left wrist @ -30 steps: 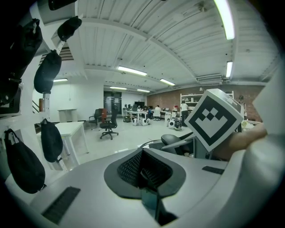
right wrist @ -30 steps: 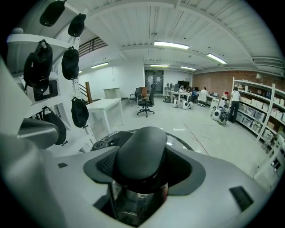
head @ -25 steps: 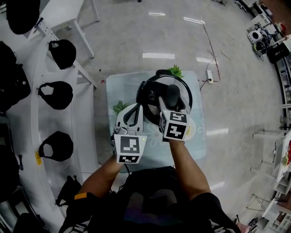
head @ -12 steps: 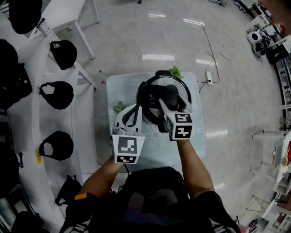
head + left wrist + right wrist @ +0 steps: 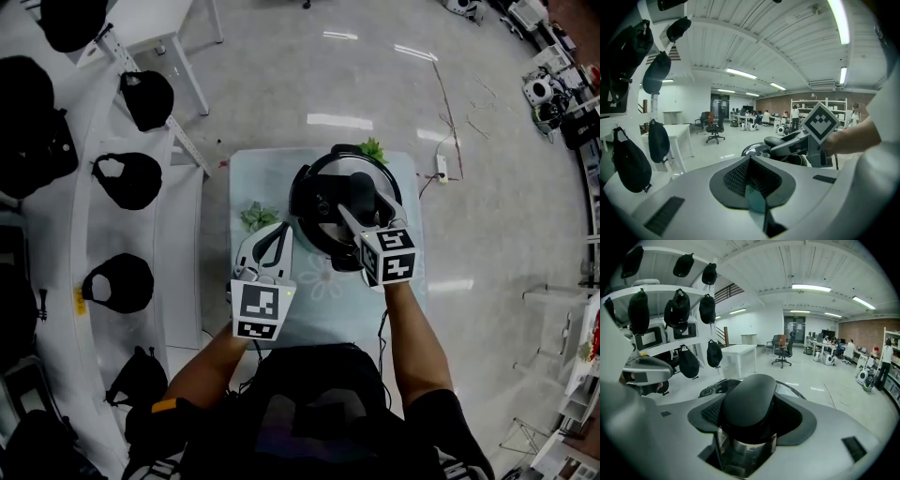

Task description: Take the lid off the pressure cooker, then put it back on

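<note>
The black pressure cooker [image 5: 306, 202] stands on a small pale table [image 5: 251, 178]. Its silvery lid [image 5: 330, 228] sits over the pot, with a long black handle [image 5: 359, 189] across the top. My right gripper [image 5: 363, 202] is shut on that handle, which fills the right gripper view [image 5: 750, 401]. Whether the lid is raised off the pot I cannot tell. My left gripper [image 5: 271, 238] hangs just left of the cooker, shut with nothing between its jaws. From the left gripper view I see the cooker [image 5: 753, 149] and the right gripper [image 5: 790, 145] ahead.
Two green leafy sprigs lie on the table, one [image 5: 256, 217] left of the cooker and one [image 5: 373, 149] behind it. A white rack with black bags [image 5: 131, 178] runs along the left. A power strip and cable [image 5: 441, 167] lie on the floor at the right.
My right gripper has swung to the right with the lid handle held in it. The left gripper has stayed beside the cooker. The head view has shifted slightly.
</note>
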{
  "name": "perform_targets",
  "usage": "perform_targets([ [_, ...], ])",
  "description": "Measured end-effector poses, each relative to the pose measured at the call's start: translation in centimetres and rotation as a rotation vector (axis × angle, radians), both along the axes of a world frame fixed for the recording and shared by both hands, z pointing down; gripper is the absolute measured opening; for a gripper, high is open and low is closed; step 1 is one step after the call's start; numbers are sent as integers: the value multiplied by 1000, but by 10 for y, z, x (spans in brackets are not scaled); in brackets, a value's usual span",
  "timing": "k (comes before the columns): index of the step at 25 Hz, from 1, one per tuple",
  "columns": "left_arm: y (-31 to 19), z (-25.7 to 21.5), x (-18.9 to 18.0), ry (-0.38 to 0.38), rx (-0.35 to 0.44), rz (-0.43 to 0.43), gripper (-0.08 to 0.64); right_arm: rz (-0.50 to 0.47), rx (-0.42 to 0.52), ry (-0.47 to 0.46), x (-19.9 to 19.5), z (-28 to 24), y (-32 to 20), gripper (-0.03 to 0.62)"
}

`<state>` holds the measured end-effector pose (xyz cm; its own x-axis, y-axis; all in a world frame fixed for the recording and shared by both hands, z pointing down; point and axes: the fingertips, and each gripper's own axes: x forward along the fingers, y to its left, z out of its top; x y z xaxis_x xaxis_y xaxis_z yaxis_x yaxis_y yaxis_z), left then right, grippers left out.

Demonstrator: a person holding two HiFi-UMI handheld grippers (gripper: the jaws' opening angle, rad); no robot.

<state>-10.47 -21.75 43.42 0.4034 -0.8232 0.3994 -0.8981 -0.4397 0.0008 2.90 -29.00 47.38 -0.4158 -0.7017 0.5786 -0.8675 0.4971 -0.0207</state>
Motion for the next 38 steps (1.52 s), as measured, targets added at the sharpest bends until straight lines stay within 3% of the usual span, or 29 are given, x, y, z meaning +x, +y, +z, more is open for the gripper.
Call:
perform_targets([
  [5, 13, -4, -2, -9, 0, -44, 8, 12, -1, -3, 0, -1, 0, 328],
  [16, 23, -8, 4, -18, 2, -109, 8, 198, -36, 18, 2, -1, 2, 307],
  [38, 12, -5, -7, -10, -3, -132, 8, 506, -68, -1, 6, 1, 0, 296],
])
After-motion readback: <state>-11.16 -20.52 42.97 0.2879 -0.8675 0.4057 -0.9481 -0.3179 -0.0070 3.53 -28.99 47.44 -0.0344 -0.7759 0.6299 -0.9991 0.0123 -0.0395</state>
